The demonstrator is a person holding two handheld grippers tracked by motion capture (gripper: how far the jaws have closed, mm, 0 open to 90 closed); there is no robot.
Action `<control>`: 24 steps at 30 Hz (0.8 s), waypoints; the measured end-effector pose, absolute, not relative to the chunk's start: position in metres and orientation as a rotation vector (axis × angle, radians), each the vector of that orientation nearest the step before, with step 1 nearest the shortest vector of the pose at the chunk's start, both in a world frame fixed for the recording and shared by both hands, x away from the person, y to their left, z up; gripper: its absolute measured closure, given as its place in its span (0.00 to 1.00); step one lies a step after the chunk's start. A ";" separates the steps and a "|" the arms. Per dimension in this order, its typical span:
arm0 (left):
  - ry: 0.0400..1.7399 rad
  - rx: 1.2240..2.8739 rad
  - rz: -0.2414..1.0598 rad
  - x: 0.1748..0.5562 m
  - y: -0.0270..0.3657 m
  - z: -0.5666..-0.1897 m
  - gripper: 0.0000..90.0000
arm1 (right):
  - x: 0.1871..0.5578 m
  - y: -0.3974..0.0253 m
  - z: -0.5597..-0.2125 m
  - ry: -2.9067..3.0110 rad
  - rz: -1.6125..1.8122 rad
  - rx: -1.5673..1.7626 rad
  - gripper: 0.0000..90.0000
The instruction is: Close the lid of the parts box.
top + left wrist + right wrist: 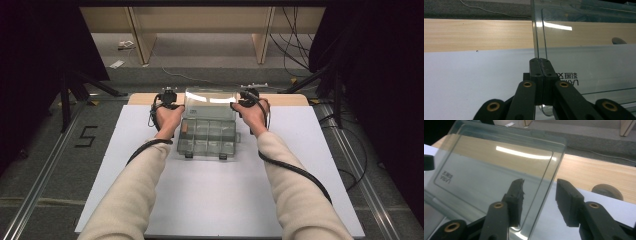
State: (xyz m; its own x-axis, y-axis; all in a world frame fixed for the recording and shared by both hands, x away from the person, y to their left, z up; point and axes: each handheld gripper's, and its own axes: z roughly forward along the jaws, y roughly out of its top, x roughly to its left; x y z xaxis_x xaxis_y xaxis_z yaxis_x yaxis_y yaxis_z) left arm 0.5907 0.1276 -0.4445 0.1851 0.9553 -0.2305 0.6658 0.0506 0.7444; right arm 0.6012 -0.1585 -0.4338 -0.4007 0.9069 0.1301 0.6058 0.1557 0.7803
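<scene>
High view: a clear plastic box with little compartments [207, 137] sits on the white sheet [220, 200] covering the wooden desk [140, 98], its see-through lid [210, 102] standing up (shiny with light). The left tool [540, 65] pinches the lid's edge. The right tool [540, 195] gapes wide around the other edge.

- Both forearms, in cream knitted sleeves [135, 192], reach up from six o'clock toward twelve, roughly parallel and well apart.
- The left black two-jaw gripper [169, 97] sits at about eleven o'clock; in the left gripper view [540, 65] its jaws stand pressed together, pinching a thin edge.
- The right black two-jaw gripper [248, 96] sits at about one o'clock; in the right gripper view [539, 202] its jaws stand spread apart.
- A black cable [295, 172] trails along each forearm.
</scene>
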 end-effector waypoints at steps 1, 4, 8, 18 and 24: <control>1.550 1.686 0.471 0.591 0.128 -0.444 0.99 | 0.602 -0.158 -0.434 2.067 1.115 1.449 0.67; 1.550 1.678 0.469 0.590 0.128 -0.444 1.00 | 0.604 -0.155 -0.434 2.055 1.099 1.462 0.71; 1.550 1.677 0.467 0.589 0.129 -0.444 1.00 | 0.606 -0.154 -0.437 2.044 1.082 1.497 0.75; 1.535 1.680 0.470 0.586 0.131 -0.443 1.00 | 0.608 -0.153 -0.437 2.031 1.059 1.556 0.87; 1.525 1.688 0.478 0.585 0.131 -0.443 1.00 | 0.607 -0.151 -0.436 2.014 1.030 1.590 0.92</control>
